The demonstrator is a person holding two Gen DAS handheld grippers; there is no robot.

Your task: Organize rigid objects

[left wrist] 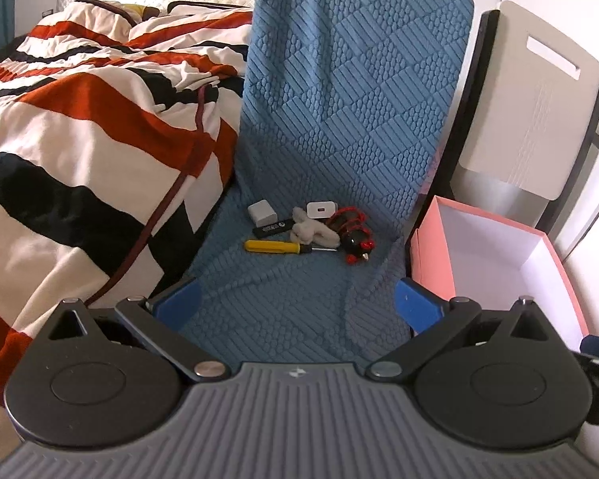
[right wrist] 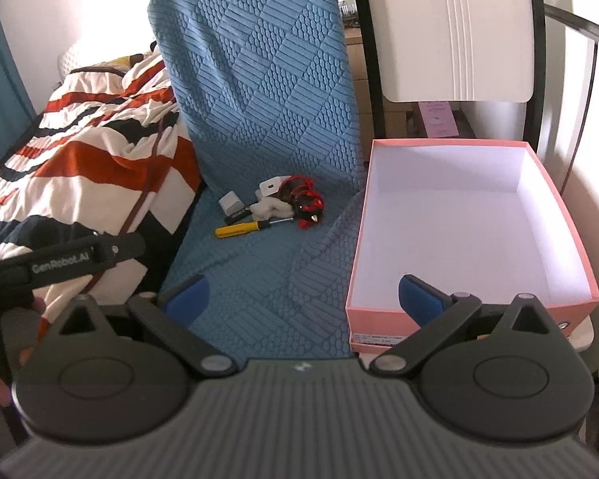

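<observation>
On the blue chair seat [left wrist: 291, 291] lie a yellow screwdriver [left wrist: 279, 246], a grey block [left wrist: 262, 213], a black stick [left wrist: 273, 228], a white charger [left wrist: 320, 210], a white fluffy piece [left wrist: 309, 230] and a black-and-red toy [left wrist: 353, 233]. The same pile shows in the right wrist view, with the screwdriver [right wrist: 243, 228] and the toy [right wrist: 305, 199]. An open pink box [right wrist: 471, 215] stands to the right, also visible in the left wrist view [left wrist: 495, 247]. My left gripper [left wrist: 297, 305] and right gripper [right wrist: 305, 295] are open, empty and short of the pile.
A striped red, white and black duvet [left wrist: 80, 139] covers the bed to the left of the chair. A white chair back [right wrist: 455, 28] stands behind the pink box. The left gripper's handle [right wrist: 60, 263] shows at the left of the right wrist view.
</observation>
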